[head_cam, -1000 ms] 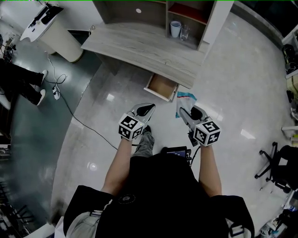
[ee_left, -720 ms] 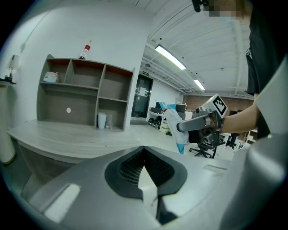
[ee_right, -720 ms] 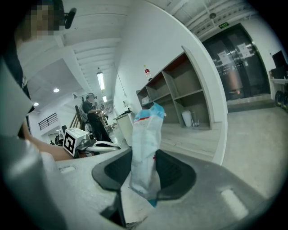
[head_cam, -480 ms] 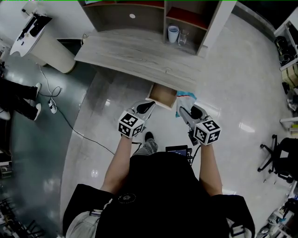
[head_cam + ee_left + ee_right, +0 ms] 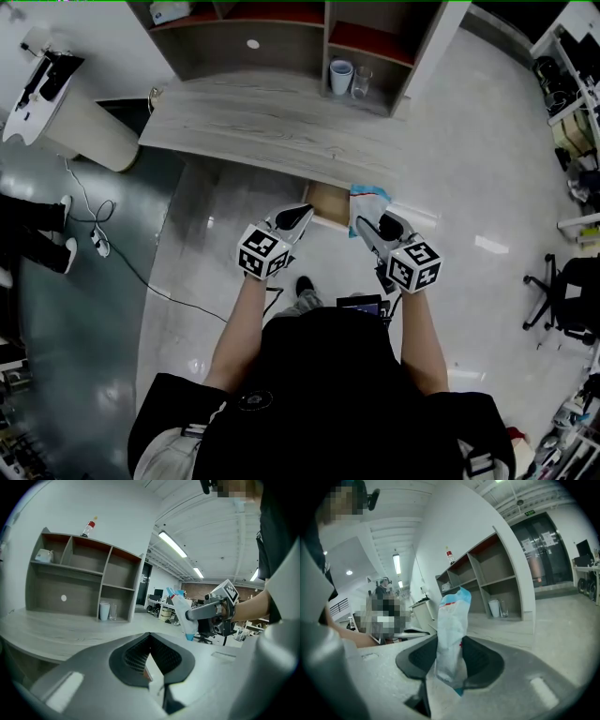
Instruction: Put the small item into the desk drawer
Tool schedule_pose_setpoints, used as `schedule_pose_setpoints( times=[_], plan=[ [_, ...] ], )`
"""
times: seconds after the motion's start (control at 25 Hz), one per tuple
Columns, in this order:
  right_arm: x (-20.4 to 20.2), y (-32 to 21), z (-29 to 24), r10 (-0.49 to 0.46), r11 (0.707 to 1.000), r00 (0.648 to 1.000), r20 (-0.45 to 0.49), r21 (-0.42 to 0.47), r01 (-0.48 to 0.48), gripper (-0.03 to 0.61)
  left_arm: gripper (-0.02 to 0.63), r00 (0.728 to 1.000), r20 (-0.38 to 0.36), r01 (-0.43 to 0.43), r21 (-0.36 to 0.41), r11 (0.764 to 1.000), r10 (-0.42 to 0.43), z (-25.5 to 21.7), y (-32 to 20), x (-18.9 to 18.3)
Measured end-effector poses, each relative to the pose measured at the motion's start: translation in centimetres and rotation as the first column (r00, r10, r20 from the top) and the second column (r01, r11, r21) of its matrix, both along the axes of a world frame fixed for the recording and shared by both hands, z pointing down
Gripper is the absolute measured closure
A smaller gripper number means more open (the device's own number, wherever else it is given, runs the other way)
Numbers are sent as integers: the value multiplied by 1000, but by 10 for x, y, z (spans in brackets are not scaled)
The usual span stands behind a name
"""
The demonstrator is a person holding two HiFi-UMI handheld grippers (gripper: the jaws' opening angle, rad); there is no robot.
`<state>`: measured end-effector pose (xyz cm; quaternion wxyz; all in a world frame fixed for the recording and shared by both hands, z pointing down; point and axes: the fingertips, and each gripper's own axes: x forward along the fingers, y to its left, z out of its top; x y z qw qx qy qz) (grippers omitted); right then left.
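I've closed in: the open drawer (image 5: pixel 326 201) now sits mid-frame, just above my tools. Right tool (image 5: pixel 366 225) is clamped on the blue-white packet (image 5: pixel 370 199) beside the drawer; left tool (image 5: pixel 298 217) has jaws together, empty. Drop-in looks next

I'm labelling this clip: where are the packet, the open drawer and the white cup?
packet (image 5: pixel 451 639): right gripper view, its middle.
drawer (image 5: pixel 328 201): head view, its inside bottom.
white cup (image 5: pixel 340 75): head view, its wall.

Bright ceiling strip lights (image 5: pixel 177 545) glare off the glossy floor (image 5: pixel 469 187); both gripper views bulge fisheye with dark corners.
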<state>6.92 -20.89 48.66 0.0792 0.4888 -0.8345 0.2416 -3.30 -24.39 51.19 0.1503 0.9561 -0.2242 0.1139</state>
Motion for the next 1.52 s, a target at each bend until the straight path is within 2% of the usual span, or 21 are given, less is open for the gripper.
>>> schedule_pose_setpoints(
  times=[0.48,1.52],
  plan=[
    [11,-13,0,-23,1000,999,26,-2,23,416,612,1000,-5,27,-8,1000,-27,-2,-3,17],
    [43,-25,2,-102,995,990,94,-1,103,416,612,995,51,89,6,996,-90,-2,-3,46]
  ],
)
